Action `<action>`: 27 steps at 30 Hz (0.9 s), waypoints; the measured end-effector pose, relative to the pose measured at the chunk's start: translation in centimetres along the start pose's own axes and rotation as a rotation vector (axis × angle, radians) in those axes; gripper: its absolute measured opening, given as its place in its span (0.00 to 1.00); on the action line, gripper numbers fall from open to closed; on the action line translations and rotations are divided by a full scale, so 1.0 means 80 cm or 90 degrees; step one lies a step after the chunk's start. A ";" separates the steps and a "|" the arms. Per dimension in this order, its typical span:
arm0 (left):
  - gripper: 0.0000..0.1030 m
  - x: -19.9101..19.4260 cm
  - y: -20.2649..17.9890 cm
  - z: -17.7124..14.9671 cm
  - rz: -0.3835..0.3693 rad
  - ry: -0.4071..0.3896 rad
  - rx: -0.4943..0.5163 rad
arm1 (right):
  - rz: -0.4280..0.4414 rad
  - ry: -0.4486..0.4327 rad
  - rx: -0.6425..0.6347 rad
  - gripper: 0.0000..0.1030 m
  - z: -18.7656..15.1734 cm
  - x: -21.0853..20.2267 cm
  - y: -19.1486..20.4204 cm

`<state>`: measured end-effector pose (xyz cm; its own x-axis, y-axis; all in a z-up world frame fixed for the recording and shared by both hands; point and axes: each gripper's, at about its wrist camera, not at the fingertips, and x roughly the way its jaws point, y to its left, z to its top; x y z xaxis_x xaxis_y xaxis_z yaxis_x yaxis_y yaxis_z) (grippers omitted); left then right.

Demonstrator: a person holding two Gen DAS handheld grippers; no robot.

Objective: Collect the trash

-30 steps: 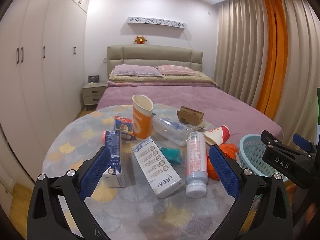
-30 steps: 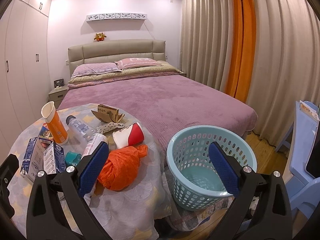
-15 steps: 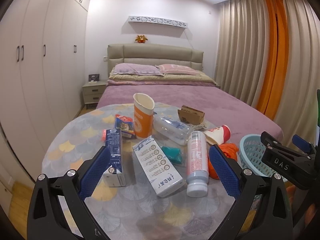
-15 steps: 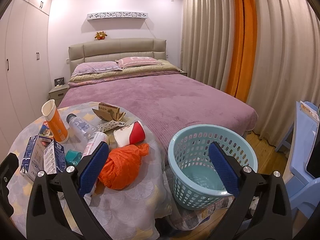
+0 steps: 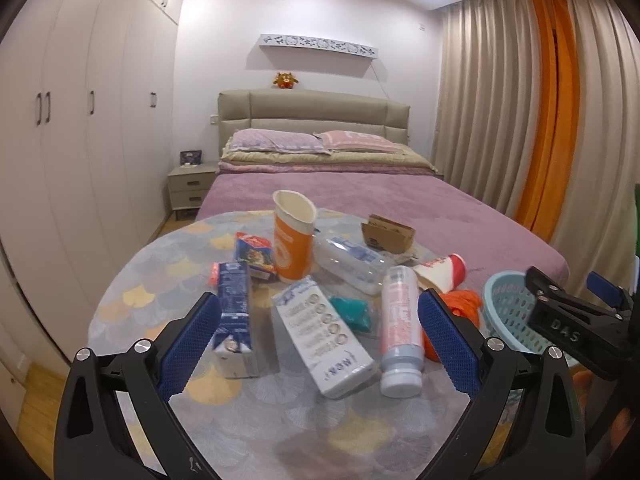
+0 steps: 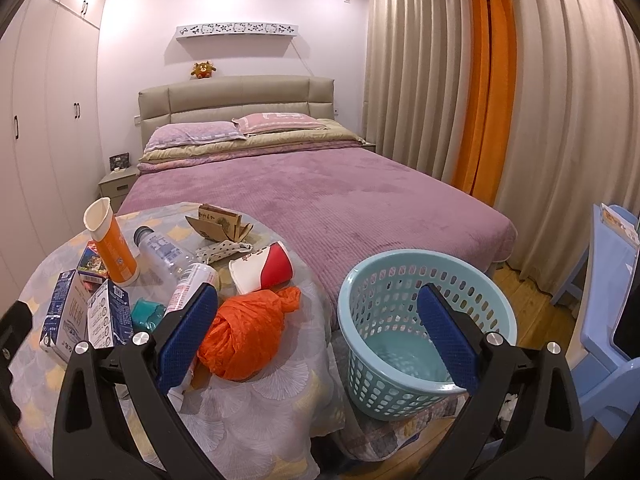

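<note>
Trash lies on a round table [image 5: 168,280]: a blue carton [image 5: 234,316], a white carton [image 5: 324,340], a lying pink-and-white bottle [image 5: 400,328], an upright orange cup [image 5: 292,240], a clear bottle [image 5: 352,260], a red-and-white cup [image 6: 262,268], a crumpled orange bag [image 6: 244,332] and a cardboard piece [image 6: 220,226]. A light-blue basket [image 6: 424,288] stands right of the table. My left gripper [image 5: 320,350] is open and empty above the cartons. My right gripper [image 6: 316,340] is open and empty, between the orange bag and the basket.
A purple bed [image 6: 340,196] lies behind the table. Wardrobes [image 5: 80,120] line the left wall, with a nightstand [image 5: 190,192] at the far end. Curtains [image 6: 500,100] hang on the right. A blue chair [image 6: 608,300] stands at the far right.
Both grippers have drifted slightly; the table items sit a little lower and closer in the left wrist view. Nothing was grasped or moved.
</note>
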<state>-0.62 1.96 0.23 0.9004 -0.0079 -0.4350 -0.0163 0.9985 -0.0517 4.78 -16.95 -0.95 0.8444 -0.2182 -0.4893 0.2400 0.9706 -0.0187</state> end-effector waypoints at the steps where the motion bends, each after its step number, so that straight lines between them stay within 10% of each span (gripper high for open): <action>1: 0.93 0.001 0.007 0.001 0.008 -0.002 -0.004 | -0.001 0.000 0.001 0.92 0.000 0.001 0.000; 7: 0.92 0.030 0.059 0.005 0.065 0.047 -0.028 | 0.020 0.008 0.019 0.93 0.000 0.007 -0.006; 19: 0.90 0.109 0.037 -0.019 -0.117 0.204 -0.074 | 0.036 0.050 -0.041 0.87 -0.010 0.042 0.019; 27: 0.83 0.148 0.026 -0.033 -0.109 0.241 -0.099 | 0.033 0.067 -0.036 0.87 -0.012 0.056 0.009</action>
<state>8.83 3.84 -7.40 0.6731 -0.2199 -0.7061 0.0276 0.9616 -0.2731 8.29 -17.15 -4.02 0.7995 -0.1586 -0.5794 0.1671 0.9852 -0.0390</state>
